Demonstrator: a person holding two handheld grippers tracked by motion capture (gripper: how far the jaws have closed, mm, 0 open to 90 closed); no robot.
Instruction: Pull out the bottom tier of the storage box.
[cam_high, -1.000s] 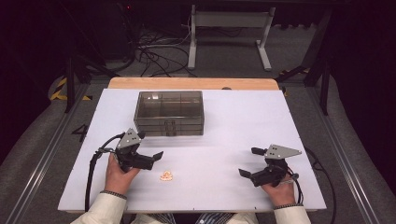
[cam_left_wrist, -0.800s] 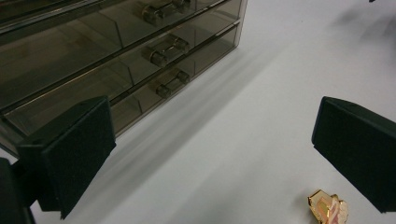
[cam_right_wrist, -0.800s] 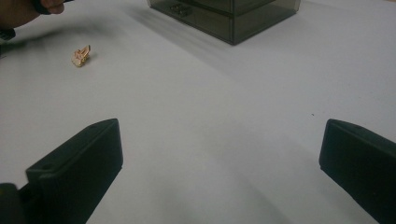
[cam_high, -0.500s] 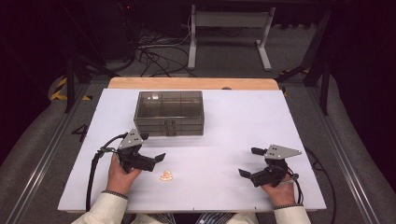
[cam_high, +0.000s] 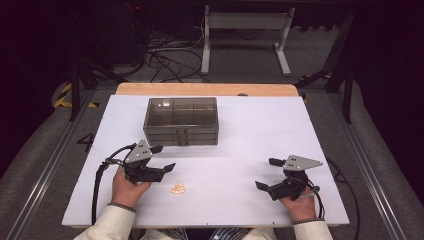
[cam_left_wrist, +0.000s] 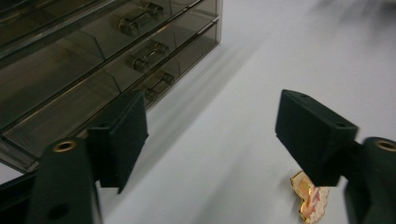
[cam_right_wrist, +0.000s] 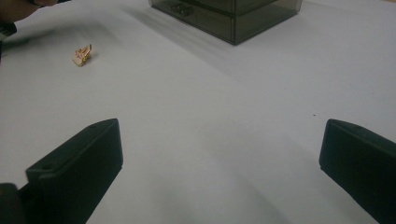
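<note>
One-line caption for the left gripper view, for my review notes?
Left tool open over the white table, a small gold pin by one jaw, smoky drawer box behind.

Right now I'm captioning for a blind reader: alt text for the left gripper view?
Two black jaws of the left gripper stand apart over a white table, nothing between them. A small gold and pink pin lies by the right jaw; a smoky drawer box stands behind.

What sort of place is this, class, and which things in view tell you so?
Probably a lab or workshop recording bench: a white table top on a dark framed stand, loose black cables on the grey floor behind, and a smoky clear plastic drawer box set out for handling.
</note>
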